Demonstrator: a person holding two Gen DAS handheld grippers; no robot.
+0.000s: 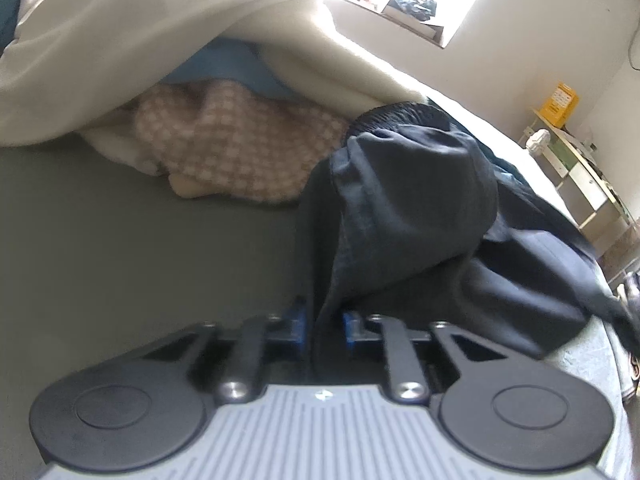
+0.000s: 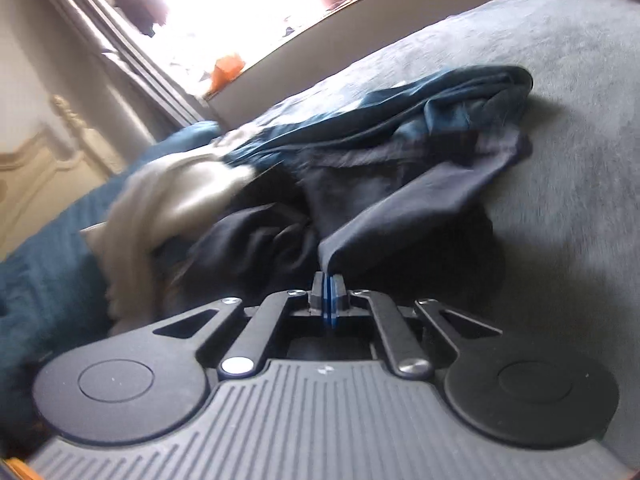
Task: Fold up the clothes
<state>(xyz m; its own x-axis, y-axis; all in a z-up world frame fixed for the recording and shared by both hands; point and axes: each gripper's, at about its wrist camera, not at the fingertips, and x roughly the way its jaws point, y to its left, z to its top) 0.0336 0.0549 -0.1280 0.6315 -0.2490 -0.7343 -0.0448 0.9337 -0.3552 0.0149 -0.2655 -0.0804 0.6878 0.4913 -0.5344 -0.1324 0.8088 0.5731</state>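
A dark navy garment (image 1: pixel 416 200) with an elastic waistband lies bunched on the bed. A fold of it runs down between the blue pads of my left gripper (image 1: pixel 324 322), which is shut on it. In the right wrist view the same dark garment (image 2: pixel 400 200) rises from a pinched corner. My right gripper (image 2: pixel 329 292) is shut on that corner, pads pressed together. A dark teal piece of cloth (image 2: pixel 440 100) lies over the far side of the pile.
A cream blanket (image 1: pixel 160 40) drapes over a tan checked cloth (image 1: pixel 240 152) and a blue cloth (image 1: pixel 228 64) on the grey-green sheet (image 1: pixel 120 240). A shelf with a yellow box (image 1: pixel 560 104) stands at the right. Cream fabric (image 2: pixel 168 196), a teal blanket (image 2: pixel 40 272), grey bedspread (image 2: pixel 560 120).
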